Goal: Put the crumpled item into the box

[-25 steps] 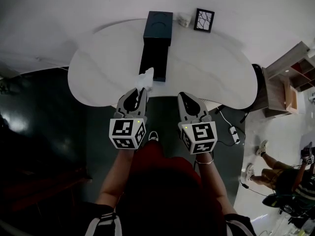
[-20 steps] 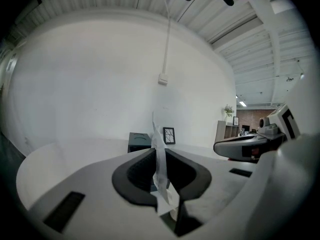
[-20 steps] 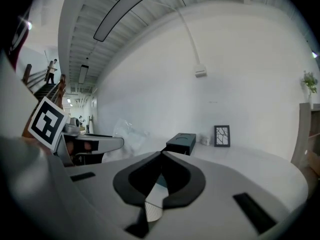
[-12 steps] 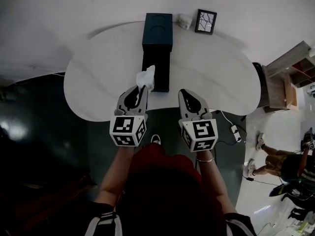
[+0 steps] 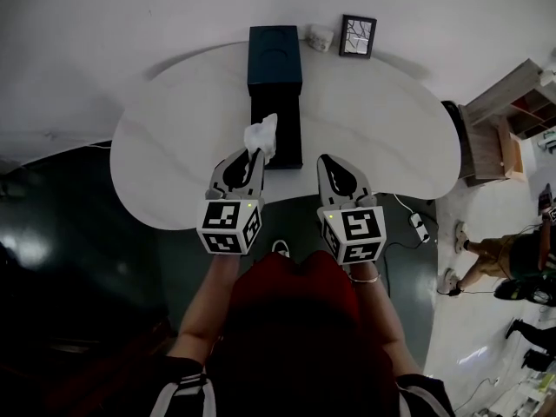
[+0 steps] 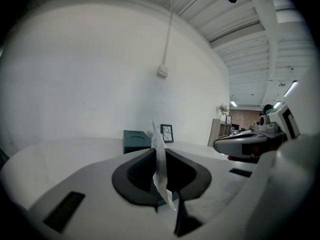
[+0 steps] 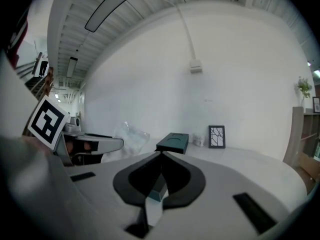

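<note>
Left hand-held gripper [image 5: 249, 158] clamps the crumpled plastic wrapper [image 5: 261, 135] over the dark teal box [image 5: 275, 59] near end, release pending; right hand-held gripper [image 5: 333, 162] closed, empty

Crumpled wrapper held up beside the open box.
The crumpled clear wrapper [image 5: 262, 137] stands upright, pinched in the left gripper [image 5: 250, 158], beside the long dark teal box [image 5: 275, 49] at the table's [image 5: 174, 137] far edge.

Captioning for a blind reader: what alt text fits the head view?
The left gripper grips a white crumpled item near a dark box on a white table. The right gripper hangs shut and empty beside it.
</note>
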`<state>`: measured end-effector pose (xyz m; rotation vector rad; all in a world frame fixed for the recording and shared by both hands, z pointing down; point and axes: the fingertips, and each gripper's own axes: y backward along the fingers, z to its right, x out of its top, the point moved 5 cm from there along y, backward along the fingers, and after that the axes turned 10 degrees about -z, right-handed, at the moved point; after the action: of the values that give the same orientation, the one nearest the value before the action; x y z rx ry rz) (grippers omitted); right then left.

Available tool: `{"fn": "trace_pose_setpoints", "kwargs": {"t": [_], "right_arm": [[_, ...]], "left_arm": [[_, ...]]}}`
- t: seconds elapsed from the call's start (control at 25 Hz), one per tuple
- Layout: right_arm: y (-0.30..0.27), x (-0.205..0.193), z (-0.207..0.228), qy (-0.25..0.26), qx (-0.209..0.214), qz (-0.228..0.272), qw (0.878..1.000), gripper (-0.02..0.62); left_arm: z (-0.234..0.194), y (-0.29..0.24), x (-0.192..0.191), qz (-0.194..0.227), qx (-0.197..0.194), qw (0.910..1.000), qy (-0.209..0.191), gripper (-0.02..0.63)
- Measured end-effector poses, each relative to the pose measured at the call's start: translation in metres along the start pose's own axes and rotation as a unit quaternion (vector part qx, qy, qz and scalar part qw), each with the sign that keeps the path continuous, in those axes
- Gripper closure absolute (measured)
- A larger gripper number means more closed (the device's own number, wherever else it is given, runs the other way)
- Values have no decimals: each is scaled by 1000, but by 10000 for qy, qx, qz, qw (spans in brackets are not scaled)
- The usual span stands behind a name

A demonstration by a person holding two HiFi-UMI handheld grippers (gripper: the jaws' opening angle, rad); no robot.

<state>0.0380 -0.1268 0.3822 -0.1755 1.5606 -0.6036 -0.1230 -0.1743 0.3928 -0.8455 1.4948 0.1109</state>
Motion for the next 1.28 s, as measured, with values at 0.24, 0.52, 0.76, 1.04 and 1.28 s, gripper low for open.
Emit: {"fn": "trace_pose_setpoints", "kwargs": {"t": [0.24,0.52,0.76,1.04,1.28], "right_arm": [[-5,-2,4,34,-23,-56,10000,580],[-24,3,17,60,83,-62,9999,580],[-48,15,38,106,211,-135,9996,580],[-77,17,56,51,450,-332,9984,580],[-98,19,67,112,609,-462,9970,580]], "left_arm": [[0,-15,0,-44,-31,10000,-21,541],[-5,-41,-2,-288,25,9996,64,541],[-11,-72,1,-559,13,9980,290,541],[-16,-108,-5,-1069,-51,9930,506,541],[-22,-131,-8,-1464,-12,9875,581,541]]}}
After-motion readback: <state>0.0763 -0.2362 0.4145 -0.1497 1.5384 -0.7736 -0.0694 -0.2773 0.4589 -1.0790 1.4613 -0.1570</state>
